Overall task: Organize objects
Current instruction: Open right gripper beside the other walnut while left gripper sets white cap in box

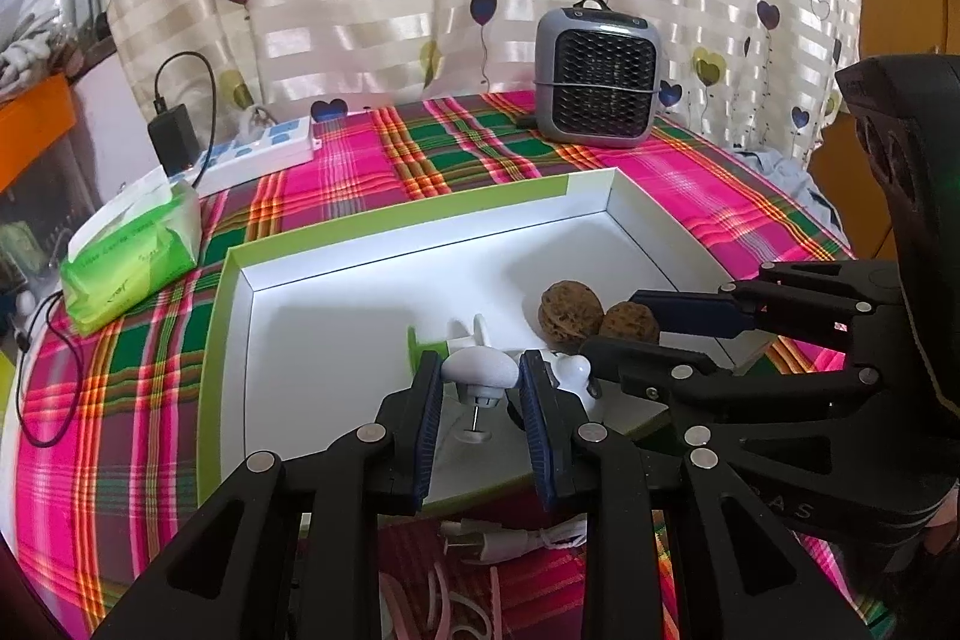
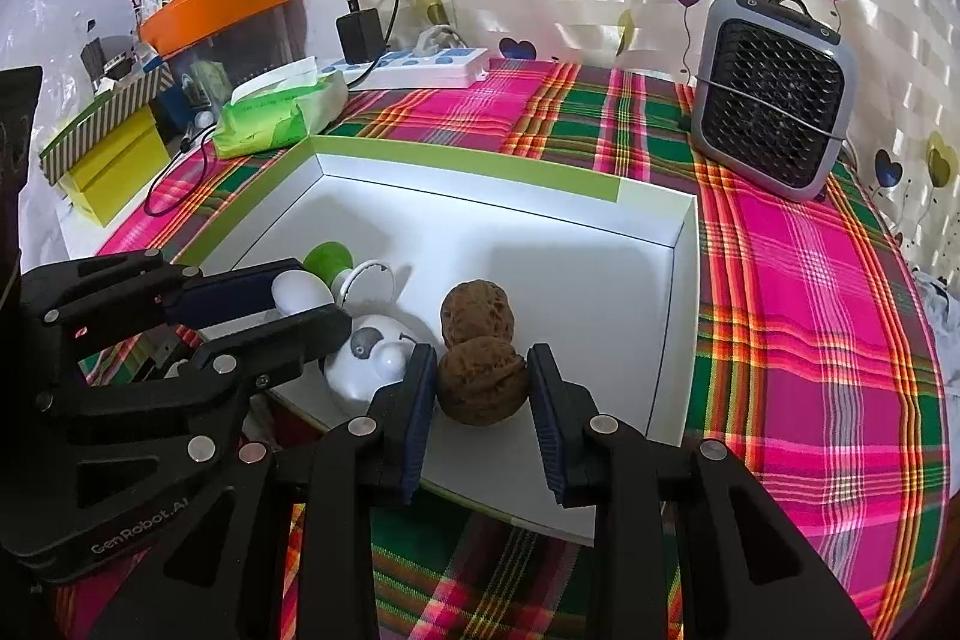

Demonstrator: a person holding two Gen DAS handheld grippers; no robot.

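L gripper point(image 1: 480, 382): jaws clamp white rounded plastic fan-toy knob point(image 1: 480, 367) | R gripper point(image 2: 482, 388): jaws around near brown wrinkled walnut point(image 2: 483, 379) (grip unclear) | both in shallow white cardboard box point(image 2: 600, 304)

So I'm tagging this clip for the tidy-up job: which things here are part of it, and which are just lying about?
Part of the job:
- white box
- two walnuts
- small white toy fan
- left claw, closed on the fan
- right claw, around the nearer walnut

Lying about:
- grey heater
- tissue pack
- power strip
- white cable
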